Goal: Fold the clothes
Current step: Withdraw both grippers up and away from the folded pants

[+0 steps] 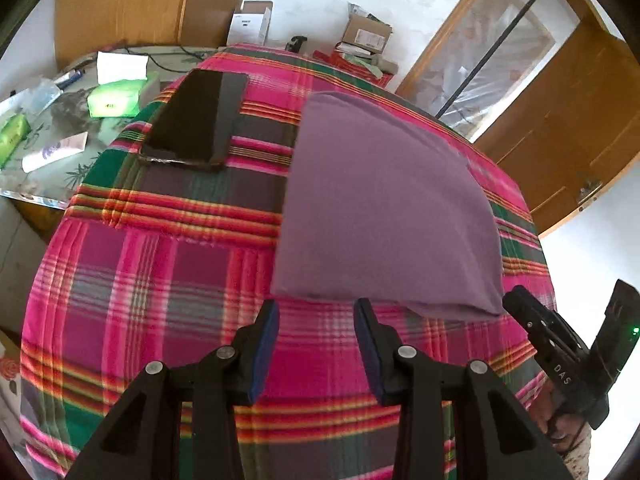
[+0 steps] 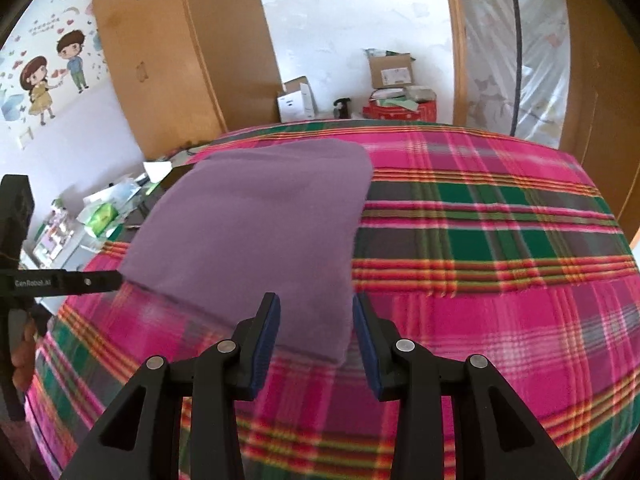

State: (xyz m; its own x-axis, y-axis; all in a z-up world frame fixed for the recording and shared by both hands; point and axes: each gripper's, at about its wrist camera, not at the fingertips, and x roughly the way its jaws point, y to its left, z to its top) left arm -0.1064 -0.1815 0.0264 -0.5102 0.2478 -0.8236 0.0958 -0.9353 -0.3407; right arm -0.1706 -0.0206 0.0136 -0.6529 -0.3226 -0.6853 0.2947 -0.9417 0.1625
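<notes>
Left gripper spread, empty, just short of 1 folded purple garment. Right gripper parted, empty, over garment's near corner. Garment on plaid blanket; 1 black phone left of garment, apart.

Matt purple cloth lies on a woven plaid blanket beside a glossy black phone.

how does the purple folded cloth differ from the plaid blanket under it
The purple cloth is one plain colour; the plaid blanket is striped pink, green and grey. The cloth is folded into a compact, slightly puffy rectangle, while the blanket is spread flat. The cloth covers only a patch; the blanket covers the whole surface. Both are soft fabric, and neither gripper holds them.
</notes>
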